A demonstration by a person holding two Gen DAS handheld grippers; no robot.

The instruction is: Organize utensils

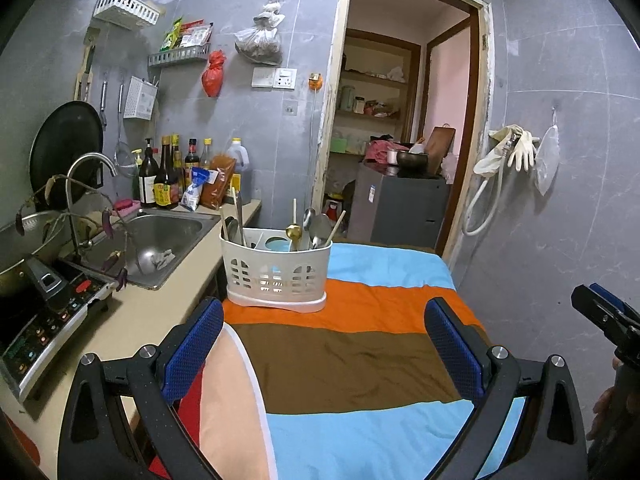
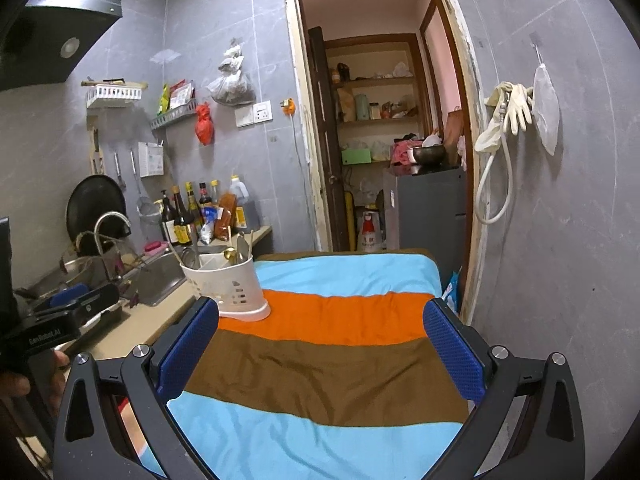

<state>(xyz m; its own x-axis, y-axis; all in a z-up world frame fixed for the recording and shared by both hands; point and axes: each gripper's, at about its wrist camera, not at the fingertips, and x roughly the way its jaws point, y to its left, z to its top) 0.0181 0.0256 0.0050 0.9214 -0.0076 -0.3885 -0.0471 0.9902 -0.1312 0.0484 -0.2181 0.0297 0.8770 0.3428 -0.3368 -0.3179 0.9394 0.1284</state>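
Observation:
A white perforated utensil caddy point(image 1: 276, 270) stands on the orange stripe of a striped cloth point(image 1: 352, 344). Spoons point(image 1: 319, 229), chopsticks and a gold-handled utensil point(image 1: 293, 233) stick up out of it. In the right wrist view the same caddy point(image 2: 230, 286) stands left of centre. My left gripper point(image 1: 326, 320) hangs open above the brown stripe, short of the caddy, with nothing between its blue pads. My right gripper point(image 2: 322, 322) is open too, empty, over the cloth point(image 2: 340, 368) to the right of the caddy. Each gripper shows at the edge of the other's view.
A counter on the left carries a steel sink point(image 1: 160, 240) with a faucet, sauce bottles point(image 1: 166, 178) and an induction cooker point(image 1: 48, 320). A pan and tools hang on the grey wall. An open doorway point(image 1: 404, 128) lies behind the table, with a grey wall at the right.

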